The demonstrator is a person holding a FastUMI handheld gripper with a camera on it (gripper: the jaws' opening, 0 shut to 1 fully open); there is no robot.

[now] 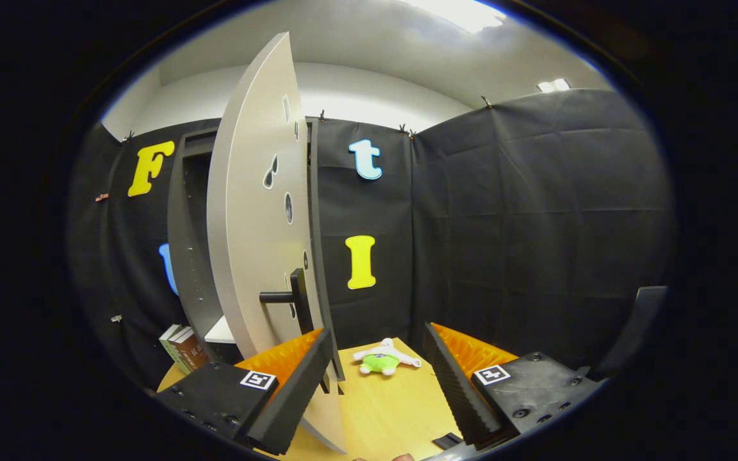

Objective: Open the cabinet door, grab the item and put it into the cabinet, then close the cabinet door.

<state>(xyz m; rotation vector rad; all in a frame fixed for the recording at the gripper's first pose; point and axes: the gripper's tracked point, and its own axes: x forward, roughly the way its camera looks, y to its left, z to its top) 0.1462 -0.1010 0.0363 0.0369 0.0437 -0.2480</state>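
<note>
Door [254,224] edge ajar, hand-held gripper [378,358] open

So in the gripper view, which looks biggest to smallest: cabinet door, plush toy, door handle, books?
1. Cabinet door, by far, partly from nearness.
2. Plush toy, between the open tongs.
3. Books and door handle look alike; unranked.

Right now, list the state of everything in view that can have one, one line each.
cabinet door: swung open, edge toward the camera, handle free.
cabinet: open, inside dark.
plush toy: lying on the table, beyond the fingers, not yet grabbed.
books: standing beside the cabinet, leaning.
gripper: fingers open, holding nothing.
</note>
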